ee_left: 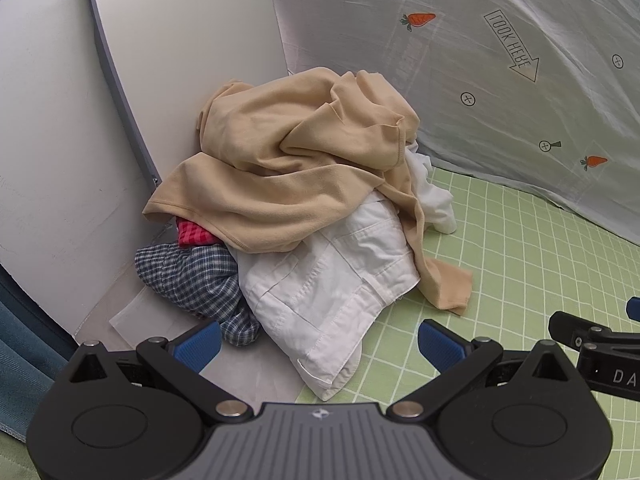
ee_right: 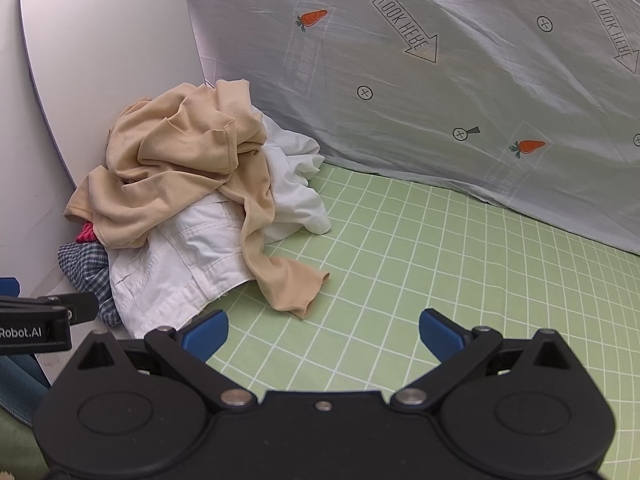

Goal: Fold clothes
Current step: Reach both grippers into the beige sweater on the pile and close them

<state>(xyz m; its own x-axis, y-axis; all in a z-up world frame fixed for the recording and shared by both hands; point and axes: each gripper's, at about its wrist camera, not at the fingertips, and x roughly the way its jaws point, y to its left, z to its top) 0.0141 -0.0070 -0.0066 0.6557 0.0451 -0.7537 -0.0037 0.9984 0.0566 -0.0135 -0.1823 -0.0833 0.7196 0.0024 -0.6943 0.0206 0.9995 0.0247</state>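
Note:
A heap of clothes lies in the corner on the green checked sheet (ee_left: pixel 520 264). A tan top (ee_left: pixel 304 160) (ee_right: pixel 180 168) drapes over the heap, one end trailing onto the sheet. Under it are white trousers (ee_left: pixel 332 292) (ee_right: pixel 180 264), a white garment (ee_right: pixel 296 184), a blue plaid piece (ee_left: pixel 192 280) (ee_right: pixel 86 264) and a bit of red checked cloth (ee_left: pixel 194 234). My left gripper (ee_left: pixel 320 344) is open just in front of the white trousers, holding nothing. My right gripper (ee_right: pixel 322 332) is open over bare sheet, right of the heap.
A white panel (ee_left: pixel 60 140) stands at the left of the heap. A pale grey bedsheet with carrot prints (ee_right: pixel 440 80) rises behind and to the right. Green sheet (ee_right: pixel 440 260) stretches free to the right. Blue cloth (ee_left: pixel 20 360) shows at the far left edge.

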